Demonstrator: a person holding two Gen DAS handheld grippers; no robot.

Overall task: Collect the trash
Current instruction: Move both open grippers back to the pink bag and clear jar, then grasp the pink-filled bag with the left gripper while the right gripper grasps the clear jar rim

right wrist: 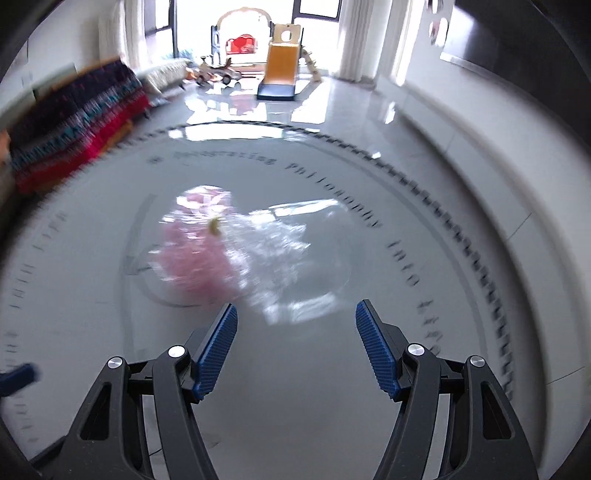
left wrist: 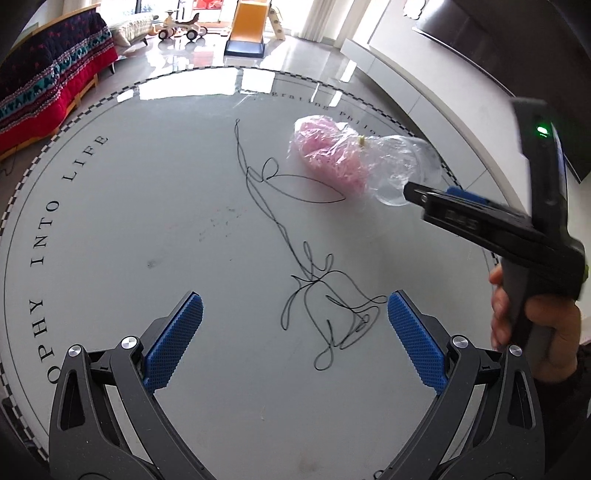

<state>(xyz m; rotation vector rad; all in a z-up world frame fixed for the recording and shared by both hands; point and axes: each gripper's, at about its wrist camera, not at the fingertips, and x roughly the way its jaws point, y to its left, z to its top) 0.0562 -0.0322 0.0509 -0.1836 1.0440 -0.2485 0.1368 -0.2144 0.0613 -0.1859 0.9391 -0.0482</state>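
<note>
A clear plastic bag stuffed with pink shredded material lies on the round grey table, far right of centre. A long tangled black string runs from mid-table towards my left gripper, which is open and empty just short of the tangle. My right gripper is open and empty; in the left wrist view its fingertips sit at the bag's clear end. In the blurred right wrist view the bag lies just beyond the jaws.
The table edge curves close behind the bag. A white cabinet runs along the right. A couch with a red and dark blanket stands at the left. A toy slide is on the floor beyond.
</note>
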